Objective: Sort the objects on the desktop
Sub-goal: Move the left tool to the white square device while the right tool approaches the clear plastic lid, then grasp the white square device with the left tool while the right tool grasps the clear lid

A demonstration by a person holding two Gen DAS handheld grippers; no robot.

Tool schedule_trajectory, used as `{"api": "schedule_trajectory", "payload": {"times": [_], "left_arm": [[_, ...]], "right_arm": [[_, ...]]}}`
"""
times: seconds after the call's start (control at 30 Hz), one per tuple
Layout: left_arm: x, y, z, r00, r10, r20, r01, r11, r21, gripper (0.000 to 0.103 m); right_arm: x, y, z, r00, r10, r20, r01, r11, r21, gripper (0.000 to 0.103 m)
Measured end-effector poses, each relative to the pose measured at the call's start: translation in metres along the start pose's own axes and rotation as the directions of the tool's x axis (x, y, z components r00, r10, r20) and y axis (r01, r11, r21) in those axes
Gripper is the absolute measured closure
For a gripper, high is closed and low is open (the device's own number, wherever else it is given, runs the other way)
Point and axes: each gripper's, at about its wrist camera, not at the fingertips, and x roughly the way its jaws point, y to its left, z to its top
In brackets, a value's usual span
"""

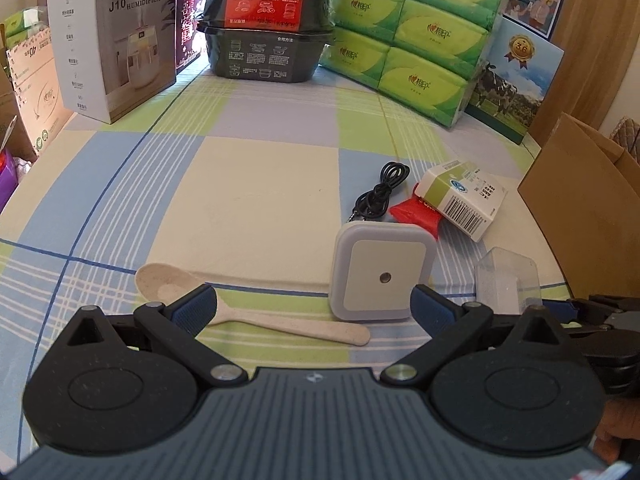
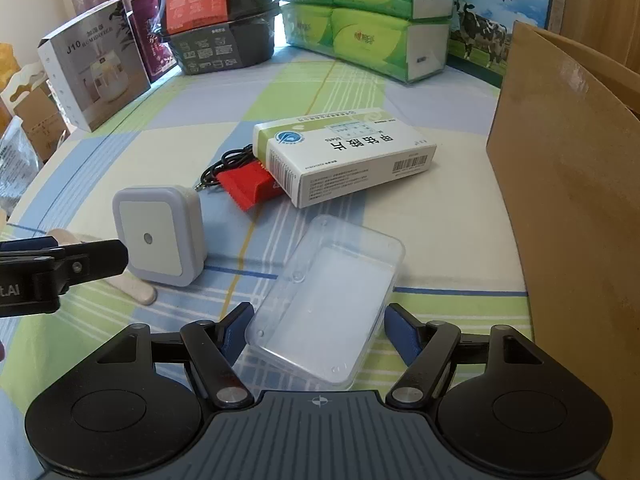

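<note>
The left gripper (image 1: 314, 306) is spread wide, grasping nothing, with the spoon (image 1: 248, 308) and night light (image 1: 382, 272) between its fingers. The right gripper (image 2: 318, 330) is likewise spread, straddling the near end of the clear case (image 2: 326, 310). Beyond lie a medicine box (image 2: 344, 156), red packet (image 2: 248, 186) and black cable (image 1: 382, 190); a cardboard box (image 2: 568, 208) stands to the right.

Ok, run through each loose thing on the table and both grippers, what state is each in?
Left gripper: open, empty.
Right gripper: open around clear plastic case.
Clear plastic case: closed, flat.
White square night light: upright, unlit.
Beige spoon: lying flat.
Green-white medicine box: closed, resting on red packet.
Black cable: coiled.
</note>
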Motion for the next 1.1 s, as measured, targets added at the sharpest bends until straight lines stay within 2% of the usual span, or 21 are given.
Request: {"api": "schedule_trajectory", "payload": {"times": [0.07,0.13,0.5,0.67,0.77,0.97,1.03,1.1], "left_arm": [[0.003,-0.002,0.000,1.000,-0.003,0.003,0.003,1.000,-0.005,0.002],[0.006,-0.004,0.000,1.000,-0.008,0.002,0.008,1.000,-0.004,0.002],[0.020,-0.017,0.004,0.999,-0.040,0.016,0.040,0.999,0.003,0.006],[0.031,-0.021,0.005,0.998,-0.063,0.004,0.063,0.998,0.008,0.014],[0.034,-0.027,0.007,0.998,-0.066,0.009,0.066,0.998,0.024,0.024],[0.040,-0.034,0.006,0.998,-0.056,0.015,0.055,0.997,0.059,0.026],[0.041,-0.036,0.004,0.999,-0.051,0.004,0.050,0.996,0.072,0.038],[0.041,-0.036,0.002,0.999,-0.050,0.000,0.050,0.996,0.079,0.041]], "right_arm": [[0.000,-0.001,0.000,1.000,-0.004,0.000,0.004,1.000,0.000,0.035],[0.000,-0.003,0.002,1.000,-0.008,-0.001,0.008,1.000,-0.001,0.042],[-0.006,-0.004,0.006,1.000,-0.023,0.011,0.023,1.000,-0.017,0.046],[-0.004,-0.006,0.007,0.999,-0.030,0.009,0.030,0.999,-0.015,0.046],[-0.002,-0.005,0.006,1.000,-0.030,0.004,0.030,0.999,-0.018,0.046],[-0.001,-0.005,0.006,0.999,-0.035,0.004,0.035,0.999,-0.024,0.048],[-0.001,-0.005,0.006,0.999,-0.037,0.004,0.037,0.999,-0.027,0.048],[-0.001,-0.004,0.006,0.999,-0.037,0.005,0.037,0.999,-0.028,0.048]]}}
